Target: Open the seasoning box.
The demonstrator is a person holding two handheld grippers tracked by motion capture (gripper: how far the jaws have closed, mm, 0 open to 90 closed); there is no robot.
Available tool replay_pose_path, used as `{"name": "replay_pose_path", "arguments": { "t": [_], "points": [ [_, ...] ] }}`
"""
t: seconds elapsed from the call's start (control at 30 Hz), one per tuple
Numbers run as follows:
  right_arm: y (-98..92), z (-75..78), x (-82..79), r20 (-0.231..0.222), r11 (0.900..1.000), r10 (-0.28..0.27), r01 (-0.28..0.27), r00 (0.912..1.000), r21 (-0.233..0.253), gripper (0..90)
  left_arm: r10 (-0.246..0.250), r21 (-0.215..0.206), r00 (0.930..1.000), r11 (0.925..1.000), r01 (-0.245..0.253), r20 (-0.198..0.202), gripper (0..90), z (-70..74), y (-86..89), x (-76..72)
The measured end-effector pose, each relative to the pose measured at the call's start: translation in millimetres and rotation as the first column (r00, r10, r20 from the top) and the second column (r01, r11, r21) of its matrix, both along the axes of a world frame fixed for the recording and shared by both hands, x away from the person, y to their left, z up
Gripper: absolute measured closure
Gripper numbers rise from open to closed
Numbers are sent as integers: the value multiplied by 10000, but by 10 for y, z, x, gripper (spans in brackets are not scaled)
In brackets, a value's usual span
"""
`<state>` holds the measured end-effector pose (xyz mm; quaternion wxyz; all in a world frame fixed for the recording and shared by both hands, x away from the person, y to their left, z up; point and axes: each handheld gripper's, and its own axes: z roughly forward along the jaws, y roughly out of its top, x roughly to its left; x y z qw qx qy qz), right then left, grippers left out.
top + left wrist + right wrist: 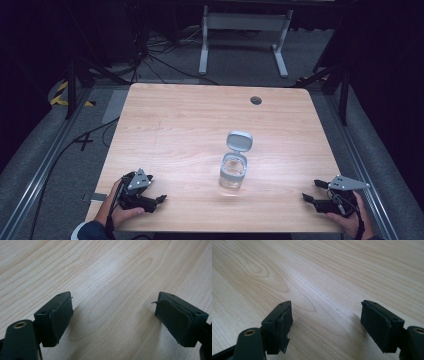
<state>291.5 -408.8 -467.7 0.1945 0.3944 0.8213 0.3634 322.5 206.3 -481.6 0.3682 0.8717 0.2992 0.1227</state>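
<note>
Near the table's front left corner, the left gripper rests in the person's hand with its jaws spread wide and nothing between them, only bare wood grain under its pads. At the front right corner the right gripper sits the same way, jaws apart and holding nothing. Between the two, well apart from both, a clear container stands upright on the wooden table, its grey flip lid hinged open toward the far side.

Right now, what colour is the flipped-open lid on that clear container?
Light grey. The lid stands open behind the clear container, best seen in the high view.
</note>
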Motion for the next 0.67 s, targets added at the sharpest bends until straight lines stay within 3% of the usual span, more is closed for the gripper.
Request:
{"name": "replay_pose_path", "arguments": {
  "t": [0.67],
  "points": [
    [-4, 2, 2, -29, 10000, -35, 35, 10000, 22, 257, 182, 7, 9998, 9998, -182, 13, 147, 1, 0, 17]
  ]
}}
